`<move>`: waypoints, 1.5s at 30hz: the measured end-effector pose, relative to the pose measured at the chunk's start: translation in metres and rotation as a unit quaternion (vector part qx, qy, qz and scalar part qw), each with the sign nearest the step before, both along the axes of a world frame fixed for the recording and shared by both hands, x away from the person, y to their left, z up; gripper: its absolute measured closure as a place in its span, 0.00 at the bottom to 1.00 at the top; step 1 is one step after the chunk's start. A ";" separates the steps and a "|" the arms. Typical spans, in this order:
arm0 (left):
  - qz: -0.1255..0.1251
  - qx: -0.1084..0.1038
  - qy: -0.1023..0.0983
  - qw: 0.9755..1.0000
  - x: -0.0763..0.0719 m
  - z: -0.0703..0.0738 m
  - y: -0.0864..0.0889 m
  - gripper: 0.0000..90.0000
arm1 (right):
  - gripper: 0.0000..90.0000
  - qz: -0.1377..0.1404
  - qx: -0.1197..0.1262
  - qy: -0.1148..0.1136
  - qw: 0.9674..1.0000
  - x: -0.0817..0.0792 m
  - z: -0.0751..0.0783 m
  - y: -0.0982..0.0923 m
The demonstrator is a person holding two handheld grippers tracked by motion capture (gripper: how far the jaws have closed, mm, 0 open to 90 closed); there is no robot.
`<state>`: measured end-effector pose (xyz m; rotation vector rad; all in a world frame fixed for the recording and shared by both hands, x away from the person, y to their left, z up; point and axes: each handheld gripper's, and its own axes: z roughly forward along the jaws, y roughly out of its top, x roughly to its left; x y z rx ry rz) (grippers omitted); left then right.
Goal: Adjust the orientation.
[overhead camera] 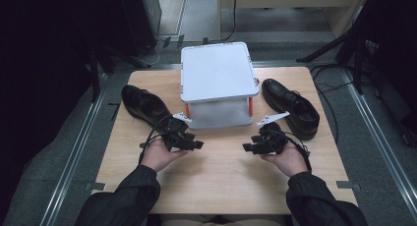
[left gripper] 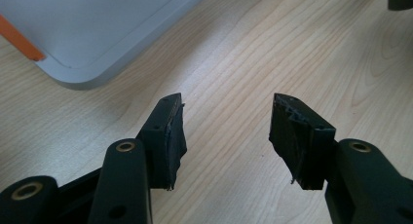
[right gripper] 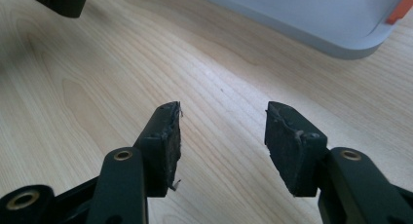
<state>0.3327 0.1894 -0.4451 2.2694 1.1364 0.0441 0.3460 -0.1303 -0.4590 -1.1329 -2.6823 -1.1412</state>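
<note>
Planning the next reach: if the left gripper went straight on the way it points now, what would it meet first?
Probably the right gripper: the left gripper points across the bare table towards it, jaws open and empty. Depth is unclear; tilted down, it might touch the tabletop first.

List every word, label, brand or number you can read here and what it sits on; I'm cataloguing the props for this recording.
None: no readable text in any view.
White two-tier rack: plain top, orange posts, no print.
Left black shoe and right black shoe: no visible brand.
Left hand-held gripper and right hand-held gripper: bare black pads, no marking.
Wooden table: wood grain alone.
</note>
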 end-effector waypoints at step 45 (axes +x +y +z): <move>-0.002 0.019 0.013 1.000 0.006 0.006 0.014 0.52 | 0.59 0.011 -0.003 0.018 1.000 -0.002 0.002 0.002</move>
